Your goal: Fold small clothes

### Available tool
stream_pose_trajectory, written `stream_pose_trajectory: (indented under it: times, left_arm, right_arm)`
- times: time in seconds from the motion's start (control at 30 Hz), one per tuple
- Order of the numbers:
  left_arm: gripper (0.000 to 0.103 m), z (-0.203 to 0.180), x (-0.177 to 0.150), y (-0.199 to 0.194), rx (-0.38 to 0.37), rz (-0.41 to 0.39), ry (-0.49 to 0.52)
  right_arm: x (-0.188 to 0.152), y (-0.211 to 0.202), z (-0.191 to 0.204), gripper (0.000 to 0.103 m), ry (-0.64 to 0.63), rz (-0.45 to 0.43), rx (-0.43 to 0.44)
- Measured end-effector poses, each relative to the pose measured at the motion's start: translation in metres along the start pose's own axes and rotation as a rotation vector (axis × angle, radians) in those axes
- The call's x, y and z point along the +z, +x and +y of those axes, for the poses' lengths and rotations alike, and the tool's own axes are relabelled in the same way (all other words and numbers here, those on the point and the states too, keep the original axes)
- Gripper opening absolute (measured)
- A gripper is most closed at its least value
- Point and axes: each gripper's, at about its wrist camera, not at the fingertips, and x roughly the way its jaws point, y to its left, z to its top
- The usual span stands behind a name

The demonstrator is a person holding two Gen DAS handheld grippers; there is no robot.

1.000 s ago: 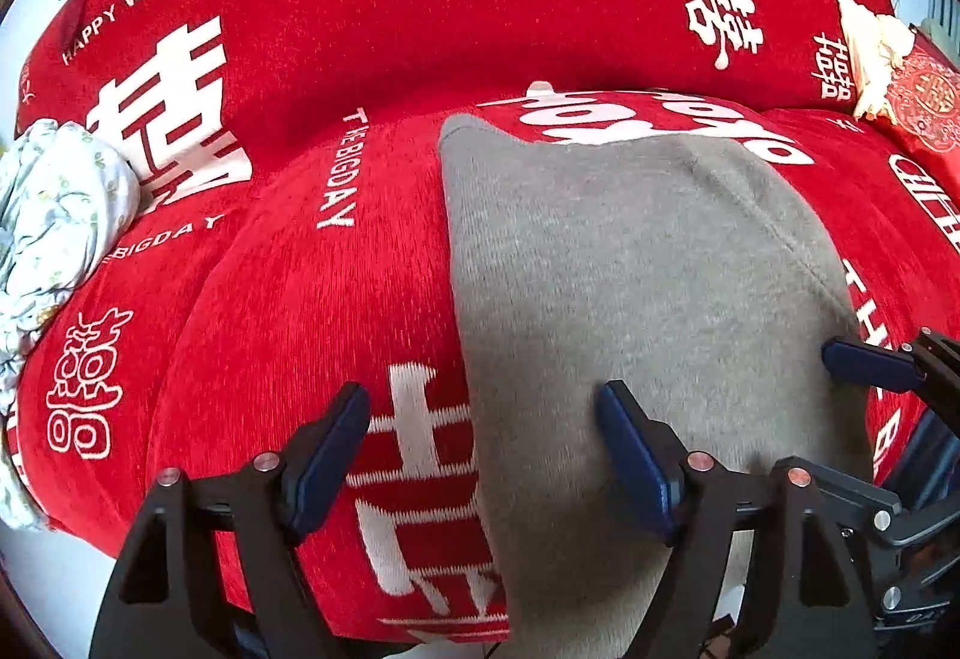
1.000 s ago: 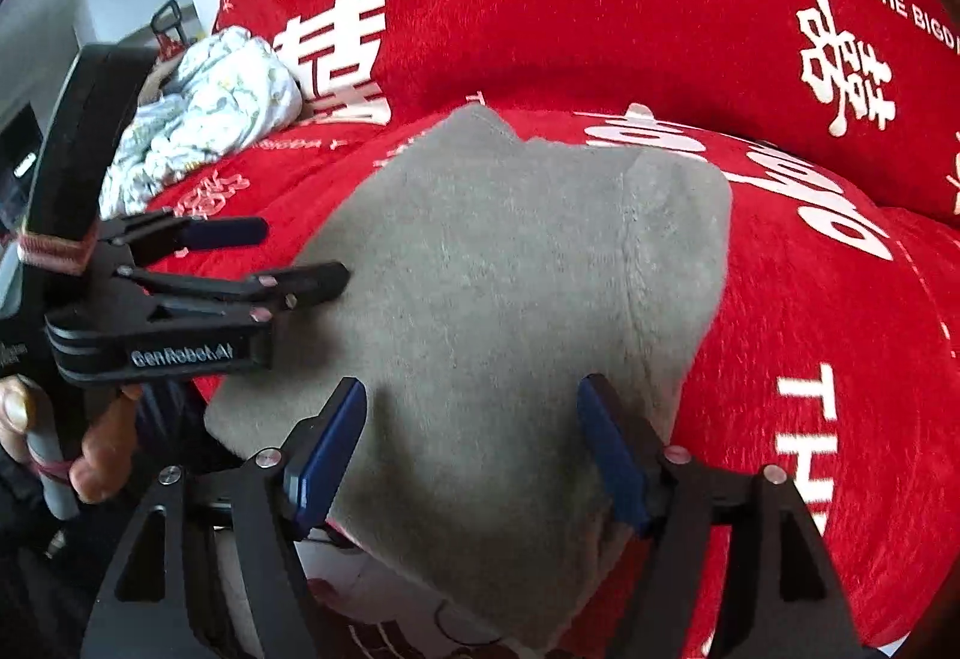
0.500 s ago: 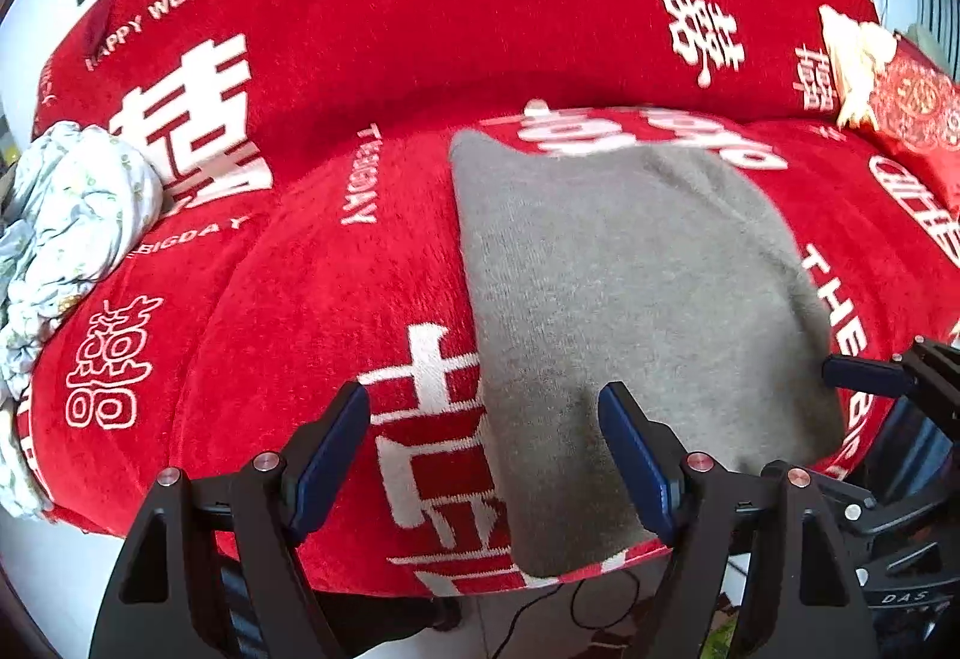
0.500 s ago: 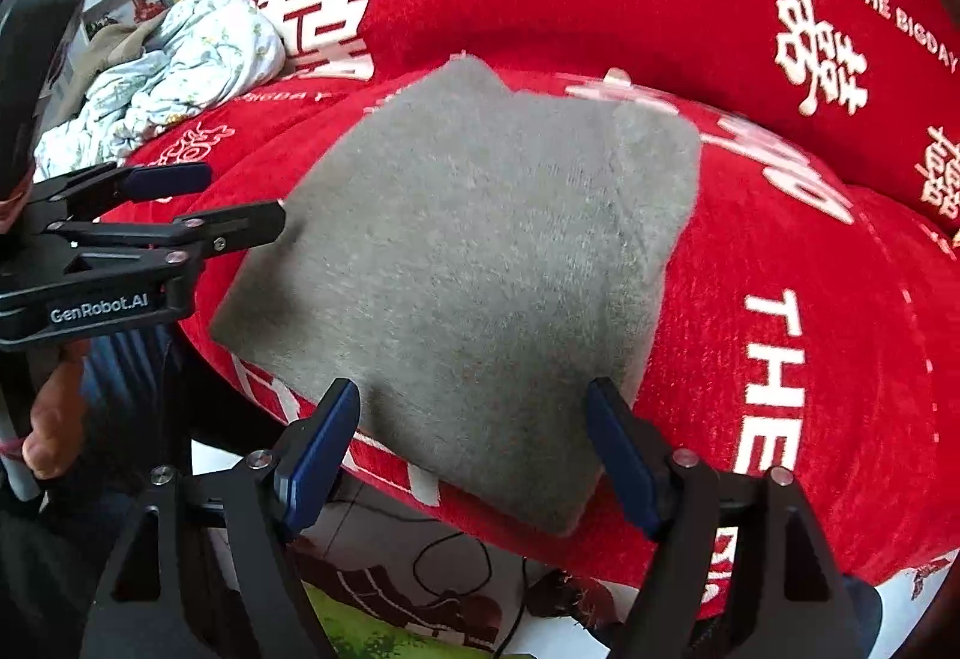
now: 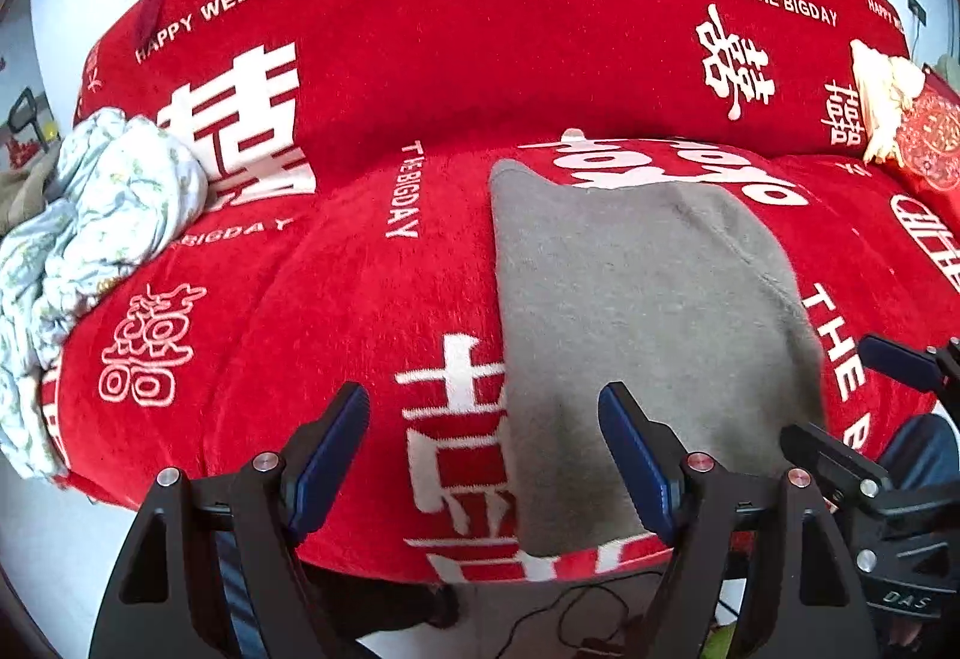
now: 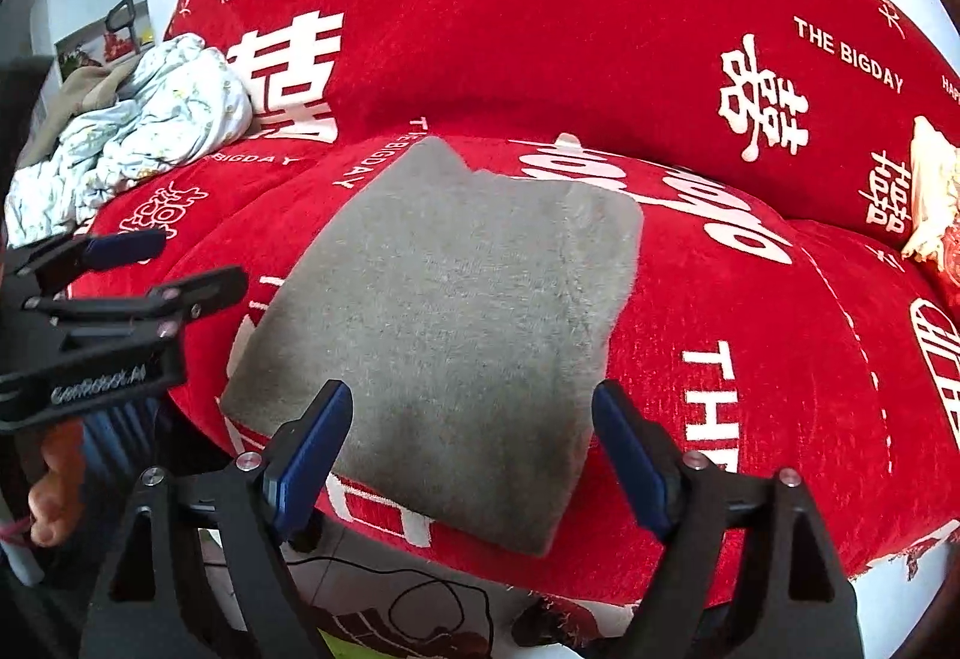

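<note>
A grey garment (image 5: 636,311) lies folded into a flat rectangle on the red sofa seat (image 5: 288,335), its near edge at the seat's front. It also shows in the right wrist view (image 6: 456,335). My left gripper (image 5: 483,455) is open and empty, held off the seat's front edge by the garment's left side. My right gripper (image 6: 471,455) is open and empty, in front of the garment's near edge. Neither touches the cloth. The left gripper also shows at the left of the right wrist view (image 6: 138,269).
A crumpled pale floral cloth (image 5: 90,239) lies at the sofa's left end, also in the right wrist view (image 6: 138,131). A red and cream cushion (image 5: 900,113) sits at the right end. The sofa back (image 5: 480,29) rises behind. Cables (image 6: 420,593) lie on the floor.
Both grippers have pulled back from the grey garment toward the seat's front edge. The garment stays flat on the seat.
</note>
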Motion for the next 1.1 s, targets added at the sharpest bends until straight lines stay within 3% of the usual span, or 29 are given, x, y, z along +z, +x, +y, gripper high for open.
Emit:
stream_pose_trajectory:
  times: [0.07,0.33,1.1]
  left_arm:
    - [0.080,-0.003,-0.001,0.001,0.059,0.007,-0.006]
    - [0.080,-0.003,0.001,-0.004,0.002,-0.002,-0.010]
    - [0.080,-0.009,0.000,-0.011,0.051,-0.050,0.017]
  right_arm:
    - [0.000,0.000,-0.001,0.085,0.008,0.000,-0.001]
    - [0.001,-0.002,-0.007,0.085,0.024,-0.005,-0.002]
    - [0.005,-0.007,-0.006,0.085,0.000,-0.033,-0.033]
